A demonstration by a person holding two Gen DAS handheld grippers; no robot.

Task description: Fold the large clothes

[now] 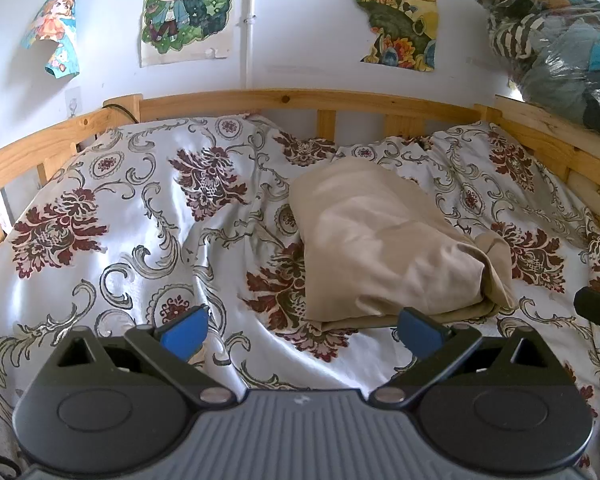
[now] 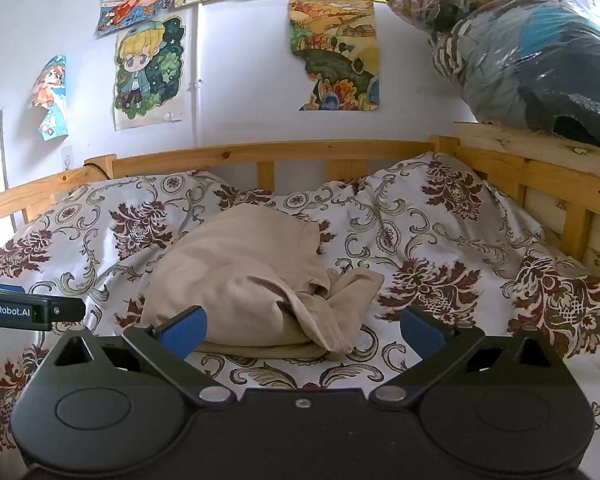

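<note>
A beige garment (image 1: 384,244) lies folded in a rough bundle on the floral bedspread (image 1: 132,220); it also shows in the right wrist view (image 2: 252,280), with a loose crumpled end at its right. My left gripper (image 1: 302,330) is open and empty, just short of the garment's near edge. My right gripper (image 2: 302,330) is open and empty, at the garment's near edge; its left fingertip (image 2: 184,330) overlaps the bundle in the view. The left gripper's side shows at the left of the right wrist view (image 2: 32,310); the right gripper's edge shows at the left wrist view's right (image 1: 598,312).
A wooden bed rail (image 1: 284,100) runs round the far and right sides of the bed. A plastic bag of clothes (image 2: 532,52) sits on the rail at the upper right. Drawings (image 2: 334,56) hang on the white wall behind.
</note>
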